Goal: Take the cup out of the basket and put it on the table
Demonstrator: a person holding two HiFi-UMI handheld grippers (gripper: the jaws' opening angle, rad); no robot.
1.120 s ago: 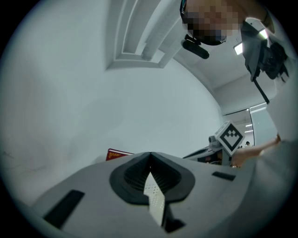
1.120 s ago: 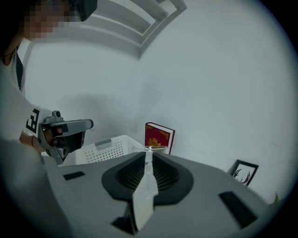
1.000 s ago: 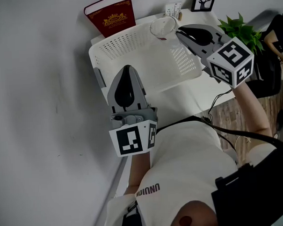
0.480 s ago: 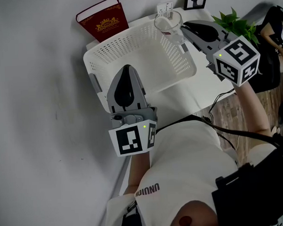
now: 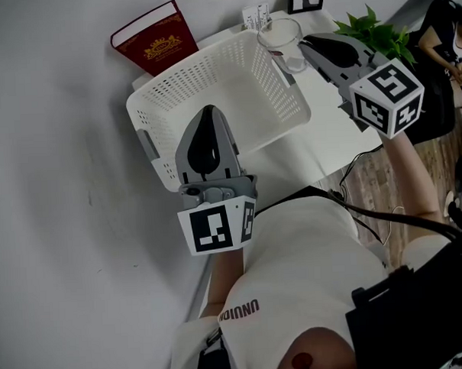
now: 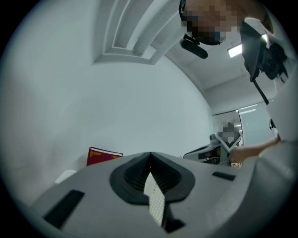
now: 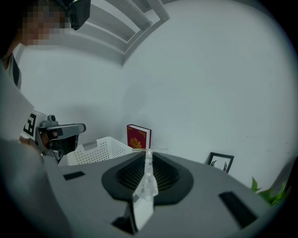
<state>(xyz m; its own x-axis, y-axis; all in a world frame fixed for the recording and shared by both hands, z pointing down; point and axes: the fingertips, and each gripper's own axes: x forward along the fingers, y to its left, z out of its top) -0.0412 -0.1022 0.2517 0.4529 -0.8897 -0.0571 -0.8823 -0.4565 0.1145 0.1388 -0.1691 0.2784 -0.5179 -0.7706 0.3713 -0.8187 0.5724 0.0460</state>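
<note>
I had the left gripper (image 5: 207,114) clamped shut on the near wall of the white perforated basket (image 5: 287,101). A strip of that wall sat pinched between its jaws, I judged to steady the basket while the cup came out. The right gripper (image 5: 303,42) was closed on the side wall of the clear glass cup (image 5: 280,40), with the glass edge nipped between the pads. The cup hung upright in the air at the basket's far right corner, over the rim and not yet set on the table (image 5: 328,130). The left hand sat close in front of my chest and pointed away toward the red book (image 5: 150,47). The right arm reached out to my right, its gripper angled in toward the cup.
</note>
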